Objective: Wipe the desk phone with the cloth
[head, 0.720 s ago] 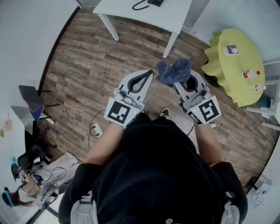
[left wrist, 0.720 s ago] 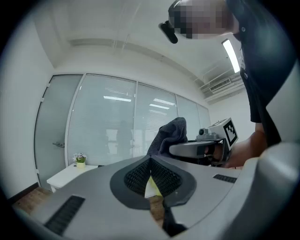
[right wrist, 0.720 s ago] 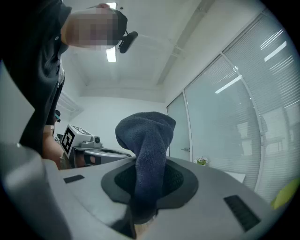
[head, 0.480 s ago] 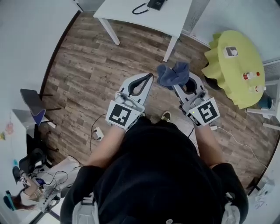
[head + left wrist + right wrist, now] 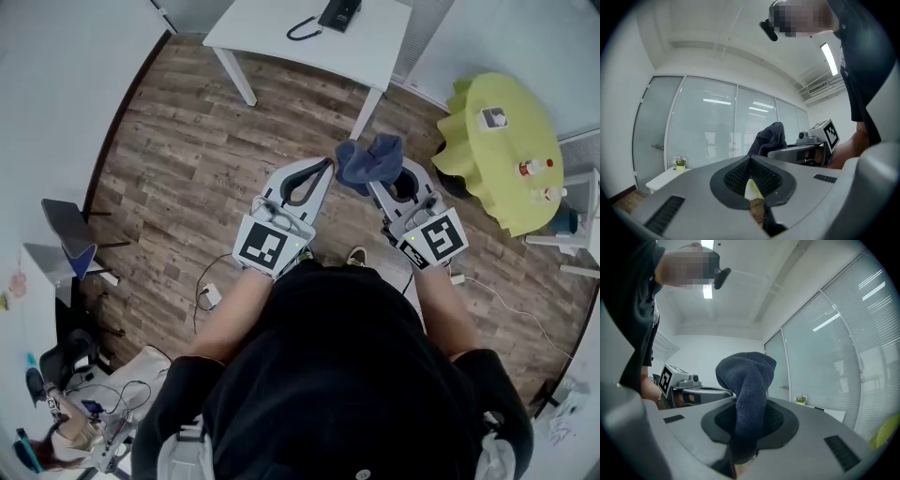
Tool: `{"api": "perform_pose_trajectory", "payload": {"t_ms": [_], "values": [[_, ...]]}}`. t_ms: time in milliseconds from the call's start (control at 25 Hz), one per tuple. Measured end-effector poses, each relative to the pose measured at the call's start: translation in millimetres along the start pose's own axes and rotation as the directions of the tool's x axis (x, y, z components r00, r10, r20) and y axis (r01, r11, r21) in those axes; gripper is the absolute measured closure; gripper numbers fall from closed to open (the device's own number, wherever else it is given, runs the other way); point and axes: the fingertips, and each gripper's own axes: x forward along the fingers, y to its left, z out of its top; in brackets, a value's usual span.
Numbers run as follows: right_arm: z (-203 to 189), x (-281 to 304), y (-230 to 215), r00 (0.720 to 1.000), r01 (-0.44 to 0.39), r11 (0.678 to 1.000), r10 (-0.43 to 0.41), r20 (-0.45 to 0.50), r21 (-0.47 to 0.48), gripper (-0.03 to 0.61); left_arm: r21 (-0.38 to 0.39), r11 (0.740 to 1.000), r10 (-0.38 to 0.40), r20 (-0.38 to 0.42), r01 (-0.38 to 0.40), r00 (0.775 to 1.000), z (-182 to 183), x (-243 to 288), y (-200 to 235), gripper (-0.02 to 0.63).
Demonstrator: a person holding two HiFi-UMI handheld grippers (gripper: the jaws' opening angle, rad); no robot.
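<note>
Short of the table (image 5: 272, 33), wiping not begun.
Right gripper (image 5: 373, 180) pinches the cloth (image 5: 371, 156); left gripper (image 5: 324, 165) closed, empty; desk phone (image 5: 337, 12) untouched at the far edge.

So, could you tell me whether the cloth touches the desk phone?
No, the right gripper holds the cloth, apart from the desk phone.

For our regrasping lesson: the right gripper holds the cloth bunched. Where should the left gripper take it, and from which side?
Probably the loose lump of the cloth that stands clear beyond the right gripper, approached from its left, where the left gripper sits alongside. Lower down it is pinched in the right jaws. The left jaws are shut and must open first.
</note>
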Motion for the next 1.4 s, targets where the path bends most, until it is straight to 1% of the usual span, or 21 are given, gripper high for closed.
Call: {"api": "perform_pose_trajectory", "payload": {"t_ms": [200, 480, 560, 680, 800, 920, 1040, 1160, 1320, 1400], "values": [[1.3, 19.0, 14.4, 1.0, 0.015, 1.0, -0.015, -0.002, -0.002, 0.488, 0.0, 1.0, -0.016, 0.002, 0.016, 1.0, -0.1, -16.7, 17.9, 0.604], [-0.9, 46.5, 22.4, 0.999, 0.039, 0.999, -0.039, -0.005, 0.006, 0.488, -0.003, 0.999, -0.033, -0.024, 0.033, 0.999, -9.1, -34.1, 47.8, 0.604], [-1.3, 52.7, 20.8, 0.999, 0.041, 0.999, -0.041, -0.007, 0.008, 0.488, -0.006, 0.999, -0.034, -0.05, 0.034, 0.998, -13.7, -34.8, 54.6, 0.604], [-2.5, 59.0, 11.2, 0.999, 0.043, 0.999, -0.043, -0.008, 0.01, 0.488, -0.009, 0.999, -0.04, -0.048, 0.04, 0.998, -16.2, -26.0, 61.8, 0.604], [-3.3, 66.9, -1.0, 0.999, 0.042, 0.999, -0.042, -0.003, 0.004, 0.488, -0.01, 0.999, -0.035, -0.036, 0.034, 0.999, -15.9, -13.6, 72.8, 0.604], [-4.5, 75.3, -21.0, 0.999, 0.041, 0.999, -0.041, 0.003, -0.002, 0.488, 0.004, 1.0, -0.029, -0.034, 0.03, 0.999, -15.4, 4.3, 83.9, 0.604], [-5.9, 85.1, -45.0, 0.999, 0.037, 0.999, -0.037, 0.005, 0.0, 0.488, -0.002, 1.0, -0.014, -0.031, 0.014, 0.999, -16.2, 26.0, 96.2, 0.604], [-5.5, 96.2, -72.5, 1.0, 0.029, 1.0, -0.029, 0.006, 0.003, 0.488, 0.016, 1.0, -0.007, -0.045, 0.008, 0.999, -15.0, 51.9, 109.0, 0.604], [-1.5, 108.8, -109.3, 1.0, 0.019, 1.0, -0.019, 0.012, 0.005, 0.488, 0.003, 1.0, 0.011, -0.03, -0.011, 0.999, -11.3, 89.2, 124.5, 0.604], [-0.3, 112.2, -127.9, 1.0, 0.017, 1.0, -0.017, 0.017, 0.008, 0.488, 0.019, 1.0, 0.008, -0.044, -0.007, 0.999, -10.1, 107.0, 127.5, 0.604]]}}
